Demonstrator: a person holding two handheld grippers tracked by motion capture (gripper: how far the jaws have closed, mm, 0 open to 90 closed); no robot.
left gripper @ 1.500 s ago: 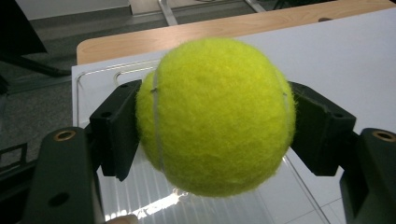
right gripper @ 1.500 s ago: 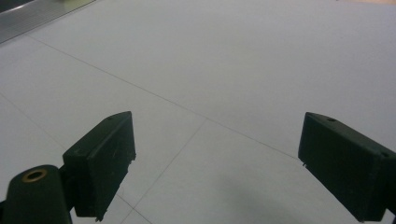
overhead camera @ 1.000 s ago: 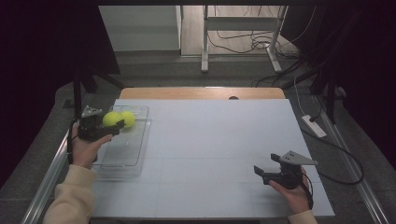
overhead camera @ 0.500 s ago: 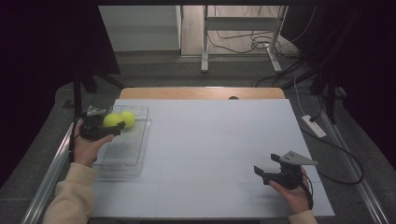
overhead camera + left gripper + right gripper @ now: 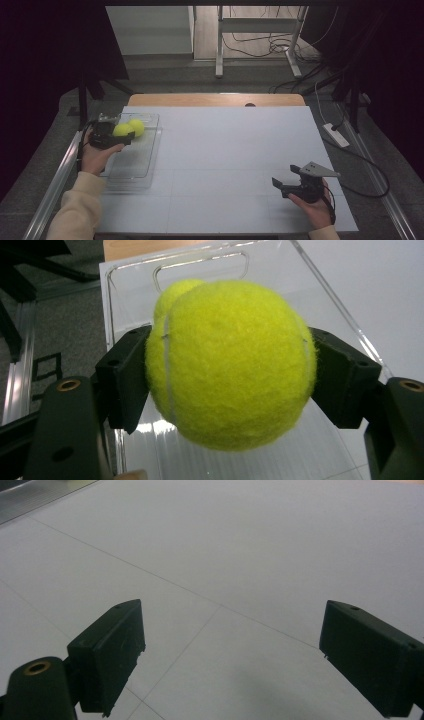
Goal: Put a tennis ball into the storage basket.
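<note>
Dark curtains and a grey floor with cables sat behind the white table (image 5: 230, 165) in the high view. At the far left of the table lay a clear tray (image 5: 134, 162). The left gripper (image 5: 121, 139) was clamped on a yellow tennis ball (image 5: 123, 130) above the tray's far end. A second ball (image 5: 136, 126) sat just beside it, on its far right. The balls were round, so they had no long side and pointed no way. The gripper's body hid the left edge of the held ball. The right gripper (image 5: 281, 183) rested low at the near right of the table, with its jaws apart and nothing between them.

From the left gripper view, the held tennis ball (image 5: 230, 365) sat in the middle, and both black jaws pressed on its sides. Its thin seam ran up and down near its left side. The second ball (image 5: 175, 292) peeked out behind it, mostly hidden. The tray (image 5: 320, 295) with its handle slot lay below and behind, cut off at the edges.

From the right gripper view, the right gripper (image 5: 232, 650) had its jaws wide apart over the bare table (image 5: 240, 545). Thin lines crossed the white top.
</note>
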